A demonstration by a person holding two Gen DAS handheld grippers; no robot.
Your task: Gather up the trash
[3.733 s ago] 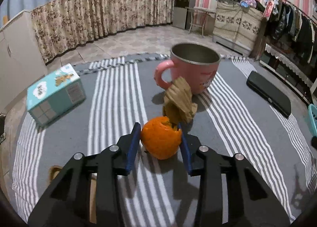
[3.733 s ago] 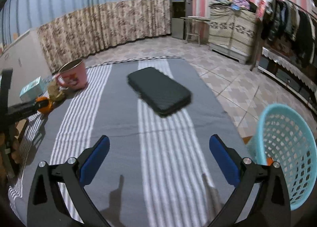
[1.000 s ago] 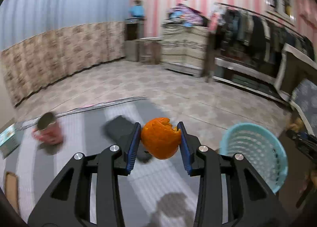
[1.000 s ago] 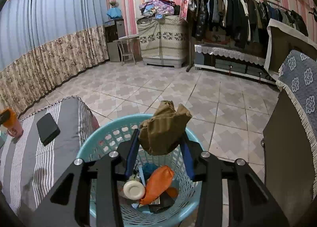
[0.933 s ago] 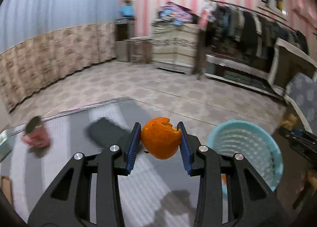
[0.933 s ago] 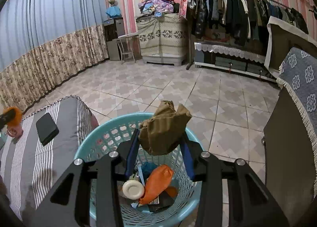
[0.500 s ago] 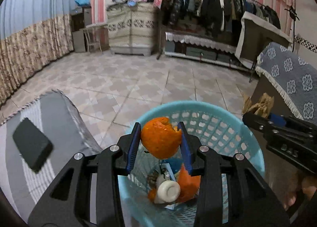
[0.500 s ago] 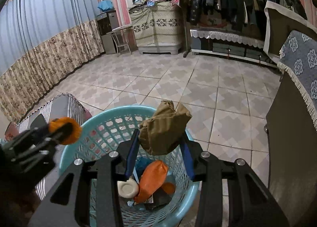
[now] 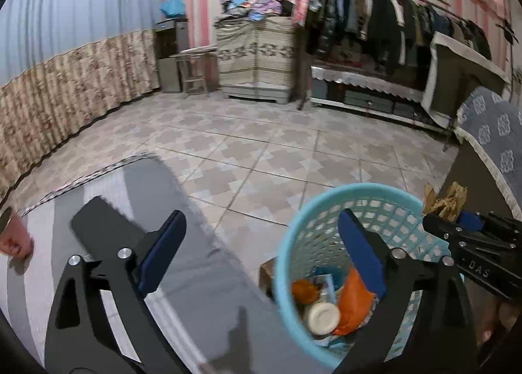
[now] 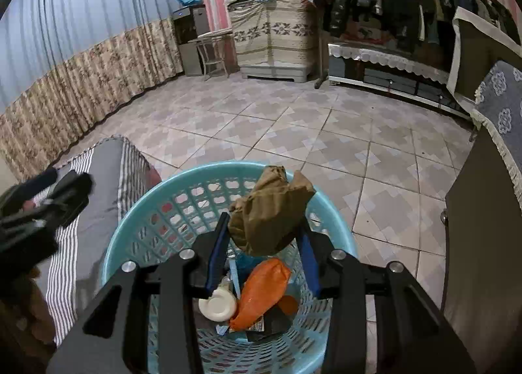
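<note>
Holding one crumpled paper [image 10: 267, 211], one basket [image 10: 137, 230].

White "DAS" on the right gripper [image 9: 456, 220] body (rest unreadable)

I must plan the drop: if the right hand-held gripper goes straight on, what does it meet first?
Probably the trash in the blue basket, likely the orange wrapper below the brown paper it holds; depth is unclear.

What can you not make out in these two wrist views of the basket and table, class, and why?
- Basket bottom: right wrist view, hidden by the right gripper and paper wad.
- Cup: left wrist view, cut off by the edge.
- Left gripper: right wrist view, blurred.
- Orange peel: left wrist view, blurred.
</note>
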